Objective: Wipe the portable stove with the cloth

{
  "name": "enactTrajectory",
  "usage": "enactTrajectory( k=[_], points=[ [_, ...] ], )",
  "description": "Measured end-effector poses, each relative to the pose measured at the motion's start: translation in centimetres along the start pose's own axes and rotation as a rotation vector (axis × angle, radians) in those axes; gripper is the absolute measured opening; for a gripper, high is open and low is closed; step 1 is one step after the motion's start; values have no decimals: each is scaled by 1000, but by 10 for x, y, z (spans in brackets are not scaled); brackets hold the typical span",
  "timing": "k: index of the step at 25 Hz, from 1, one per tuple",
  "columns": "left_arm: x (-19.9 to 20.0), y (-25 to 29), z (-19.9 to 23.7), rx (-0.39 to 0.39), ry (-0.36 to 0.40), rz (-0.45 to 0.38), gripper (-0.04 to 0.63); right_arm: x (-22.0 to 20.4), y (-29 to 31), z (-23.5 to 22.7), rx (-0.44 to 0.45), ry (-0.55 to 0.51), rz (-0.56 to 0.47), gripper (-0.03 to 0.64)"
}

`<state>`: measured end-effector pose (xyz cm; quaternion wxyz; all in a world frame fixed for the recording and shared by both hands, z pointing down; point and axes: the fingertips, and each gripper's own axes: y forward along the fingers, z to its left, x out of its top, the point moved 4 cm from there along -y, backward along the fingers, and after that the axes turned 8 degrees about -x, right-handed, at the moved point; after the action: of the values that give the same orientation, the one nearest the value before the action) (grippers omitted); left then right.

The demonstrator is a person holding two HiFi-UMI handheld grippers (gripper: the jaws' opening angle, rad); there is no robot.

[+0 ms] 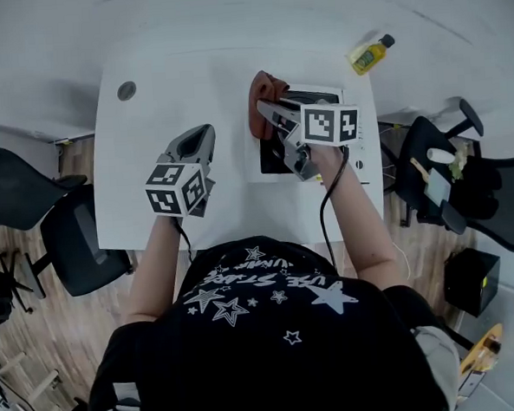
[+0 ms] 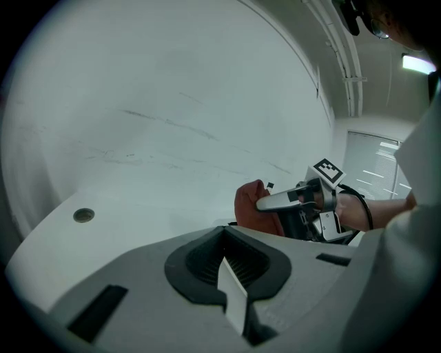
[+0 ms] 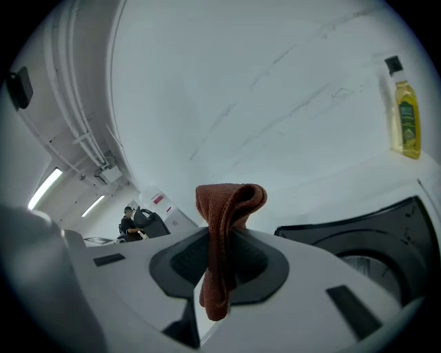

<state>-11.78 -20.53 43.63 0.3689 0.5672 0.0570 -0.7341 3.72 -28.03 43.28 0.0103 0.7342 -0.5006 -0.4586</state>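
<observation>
Head view: person in a black star-print shirt stands at a white table [image 1: 148,129], one gripper in each hand. Right gripper [image 1: 266,111] is clamped on the rust-brown cloth [image 1: 261,91], out over the far-left corner of the portable stove [image 1: 272,160]; can't tell if the cloth touches the stove. Most of the stove is hidden under that gripper and its marker cube. Right gripper view: right gripper [image 3: 220,251] jaws pinch the cloth [image 3: 224,207], which is folded over into a loop above the jaws, with its loose end hanging below them. The stove [image 3: 372,234], with a black top and round burner area, sits to the right of the jaws. Yellow bottle [image 3: 405,117] with a dark cap stands upright on the table past the stove; in the head view the bottle [image 1: 369,56] is near the table's far-right corner. Left gripper [image 1: 202,136] is held above bare table, left of the stove and well apart from it. Left gripper view: left gripper [image 2: 224,258] jaws are together with nothing between them, only a thin pale sliver at the seam. It looks across the table [image 2: 124,220] at the cloth [image 2: 253,207] bunched at the tip of the right gripper [image 2: 262,205]. Round grommet [image 1: 127,91] is in the table's far-left area, also seen at [image 2: 83,215]. Black office chairs stand on the left [image 1: 77,237] and right [image 1: 482,186] of the table.
</observation>
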Motion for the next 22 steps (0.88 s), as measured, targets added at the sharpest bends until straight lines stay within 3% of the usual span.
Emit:
enactTrajectory(
  k=[6, 11, 22],
  points=[
    [-10, 11, 7, 20, -36, 27, 5, 9, 27, -12, -14, -16, 93, 63],
    [-16, 16, 8, 33, -68, 27, 5, 5, 45, -31, -75, -32, 170, 63],
    [-25, 30, -3, 22, -88, 49, 5, 7, 33, -62, -177, -43, 203, 64]
  ],
)
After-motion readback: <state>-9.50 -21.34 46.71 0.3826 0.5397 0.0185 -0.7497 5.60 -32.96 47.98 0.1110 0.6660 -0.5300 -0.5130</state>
